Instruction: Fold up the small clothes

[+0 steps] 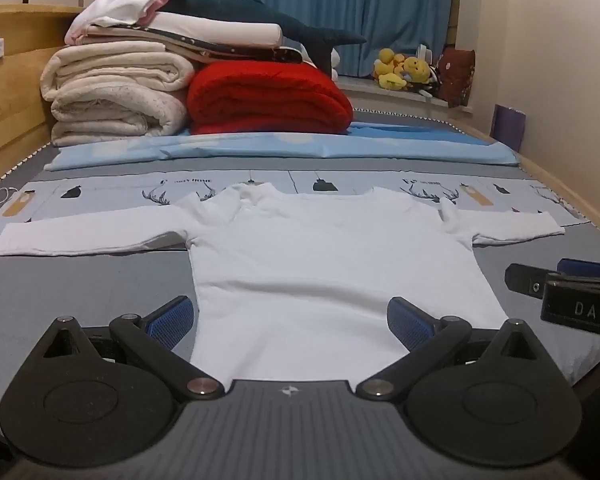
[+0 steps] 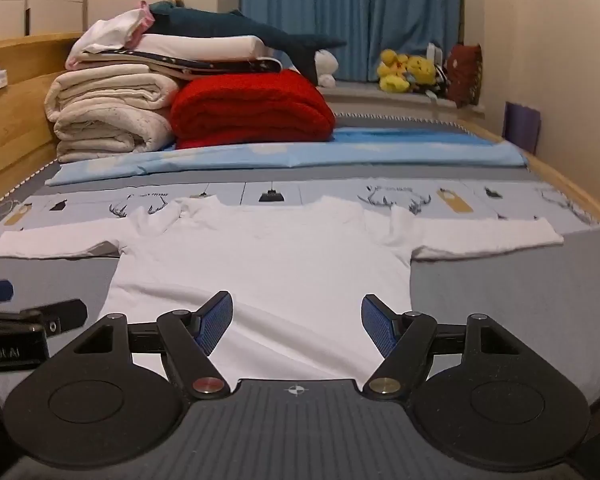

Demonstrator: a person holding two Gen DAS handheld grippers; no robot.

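Note:
A small white long-sleeved shirt [image 1: 328, 256] lies flat on the bed, collar away from me, both sleeves spread out sideways. My left gripper [image 1: 290, 322] hovers open over the shirt's hem, nothing between its blue pads [image 1: 172, 320]. The right gripper [image 1: 560, 280] shows at the right edge of the left wrist view. In the right wrist view the same shirt [image 2: 268, 256] lies ahead, and my right gripper [image 2: 296, 320] stands open above the hem with bare blue pads [image 2: 216, 322]. The left gripper [image 2: 28, 312] shows at that view's left edge.
A grey bed cover [image 1: 100, 284] and a light blue sheet [image 1: 280, 148] lie under and behind the shirt. Folded cream blankets [image 1: 116, 92], a red blanket [image 1: 268, 96] and a plush shark [image 1: 260, 16] are stacked at the back left. A wooden bed frame [image 1: 8, 92] runs along the left.

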